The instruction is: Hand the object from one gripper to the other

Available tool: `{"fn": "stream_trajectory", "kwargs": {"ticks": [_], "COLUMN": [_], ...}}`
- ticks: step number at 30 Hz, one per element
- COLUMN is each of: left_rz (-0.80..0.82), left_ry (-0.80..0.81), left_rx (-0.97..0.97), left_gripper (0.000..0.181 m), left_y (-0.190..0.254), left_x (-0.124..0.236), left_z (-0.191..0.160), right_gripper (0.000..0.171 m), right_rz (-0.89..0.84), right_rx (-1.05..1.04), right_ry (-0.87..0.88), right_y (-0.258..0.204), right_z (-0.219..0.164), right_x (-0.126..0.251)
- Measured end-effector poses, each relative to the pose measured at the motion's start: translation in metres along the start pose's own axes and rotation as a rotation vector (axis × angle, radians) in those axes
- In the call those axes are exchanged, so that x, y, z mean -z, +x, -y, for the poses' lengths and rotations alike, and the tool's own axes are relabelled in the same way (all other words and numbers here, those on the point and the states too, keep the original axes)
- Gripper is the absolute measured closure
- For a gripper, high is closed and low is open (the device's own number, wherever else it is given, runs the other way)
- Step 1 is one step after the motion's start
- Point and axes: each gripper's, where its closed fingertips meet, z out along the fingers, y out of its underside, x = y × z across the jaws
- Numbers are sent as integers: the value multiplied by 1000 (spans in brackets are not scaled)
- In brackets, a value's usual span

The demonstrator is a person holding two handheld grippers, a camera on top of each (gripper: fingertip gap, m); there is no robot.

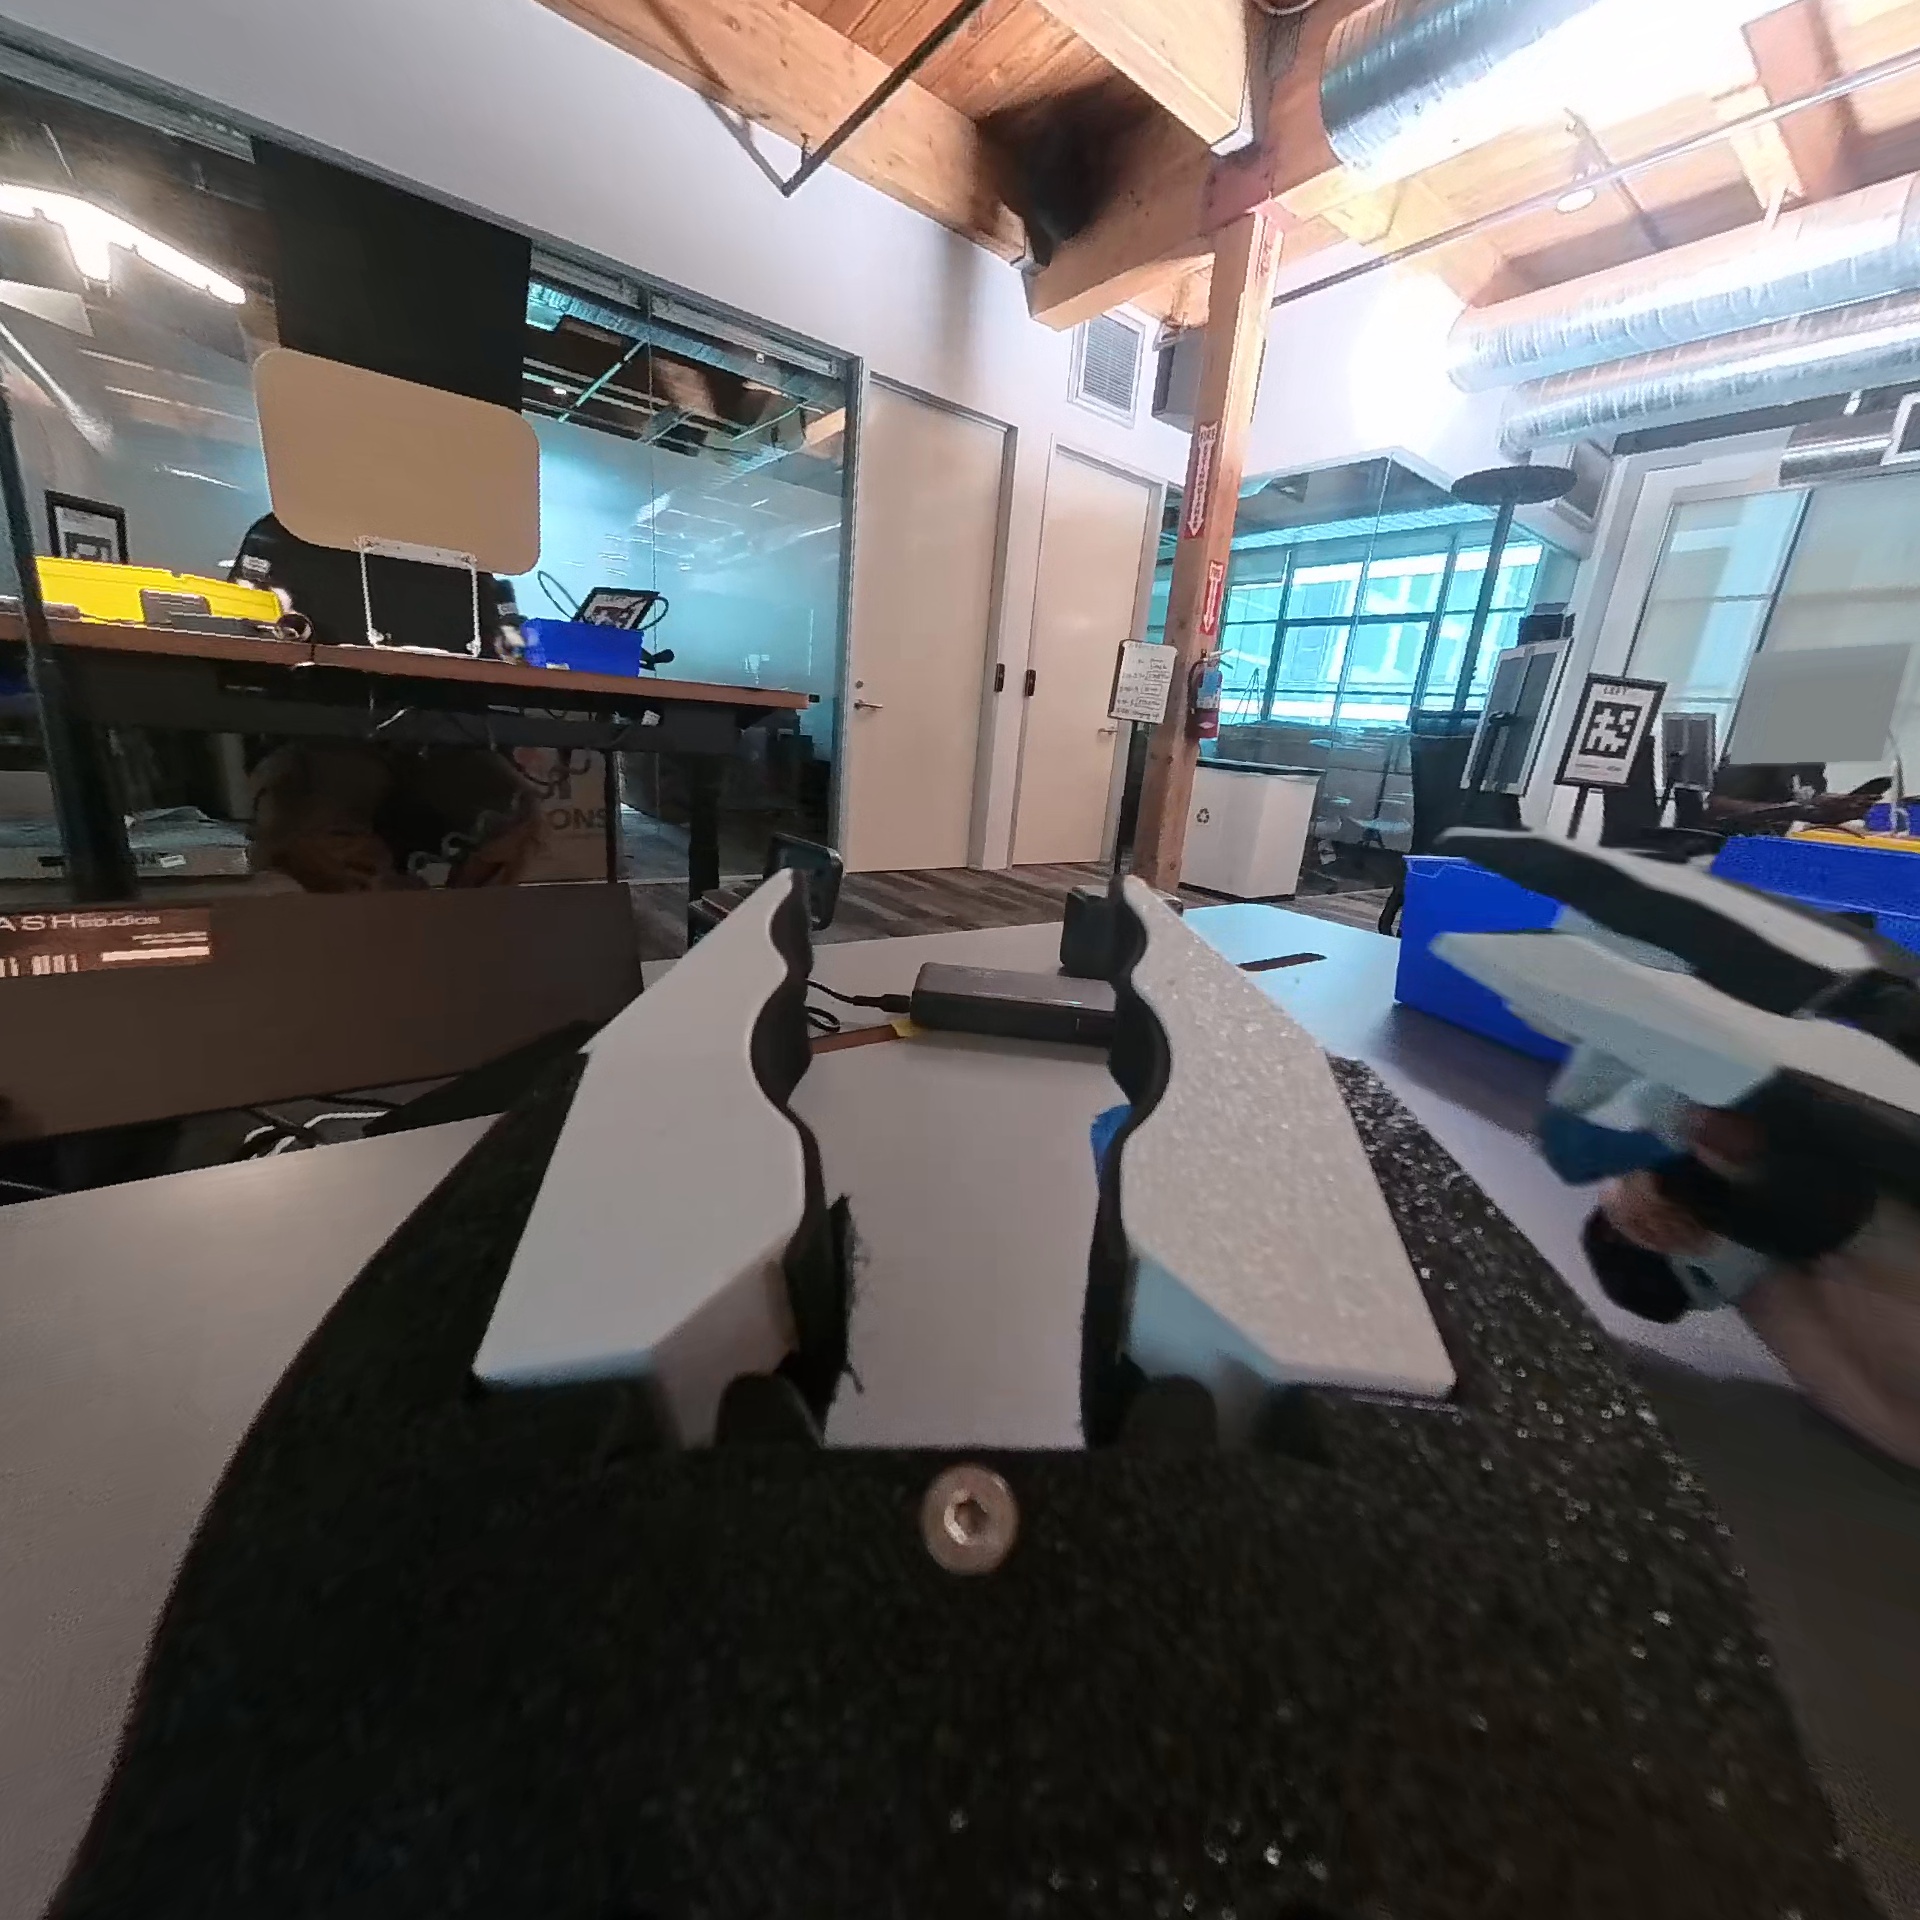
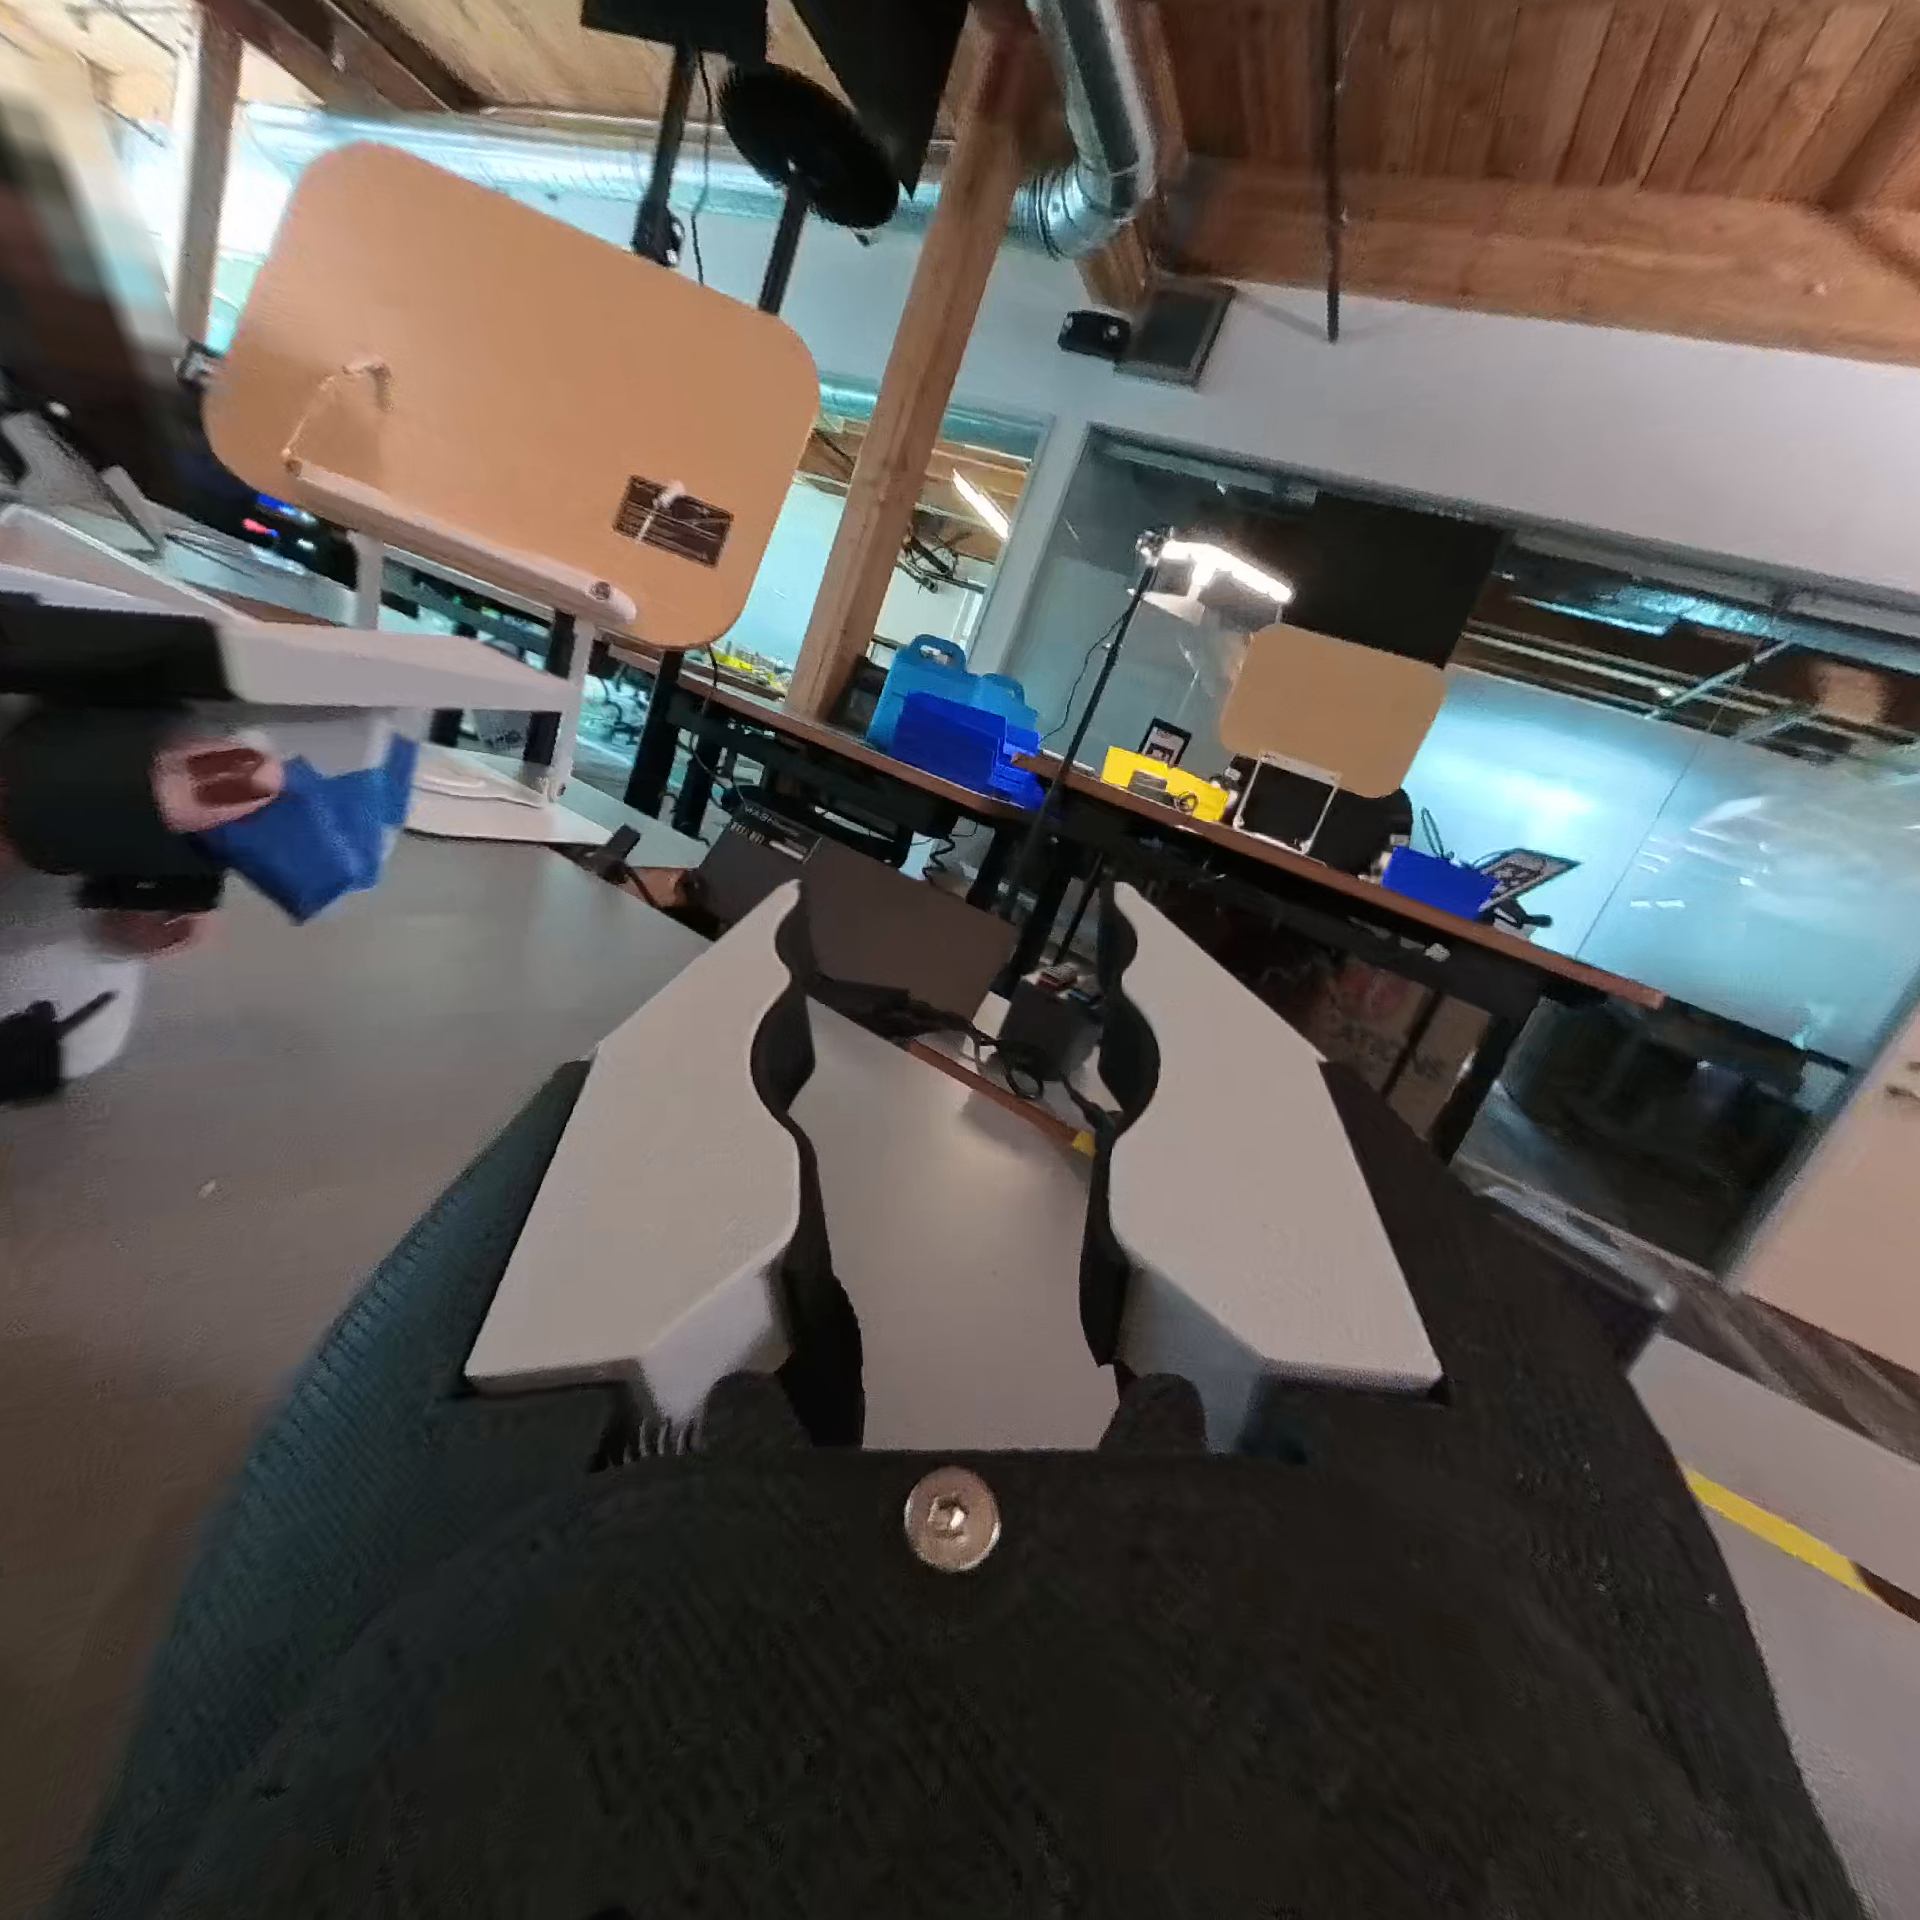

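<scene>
Your left gripper (image 1: pixel 961 997) and right gripper (image 2: pixel 951 987) both gape empty over the grey table (image 1: pixel 208 1299); the blue piece (image 2: pixel 312 831), perhaps the object, sits by your hand (image 2: pixel 197 790), awaiting pickup.

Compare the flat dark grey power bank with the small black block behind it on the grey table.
The dark grey power bank lies flat and long; the small black block is compact and stands taller. The power bank is lighter, dark grey; the block is black. Both rest on the grey table, the block just behind.
</scene>
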Motion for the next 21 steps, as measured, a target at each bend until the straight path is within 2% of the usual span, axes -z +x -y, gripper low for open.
{"fn": "stream_trajectory", "kwargs": {"ticks": [4,9,17,21], "left_rz": [6,8,14,83], "left_ry": [-7,-19,-54,-64], "left_rx": [-1,-11,-66,-127], "left_gripper": [127,128,125,106], "left_y": [-1,0,1,-6], "left_x": [-1,-2,-8,-7], "left_z": [-1,-3,-9,-8], "right_gripper": [133,147,152,147], "right_rz": [-24,30,36,83], "right_rx": [-61,-116,-114,-127], "right_ry": [13,21,-29,-15], "right_y": [4,3,16,8], "right_z": [-8,-8,-18,-13], "right_x": [-27,-32,-36,-36]}}
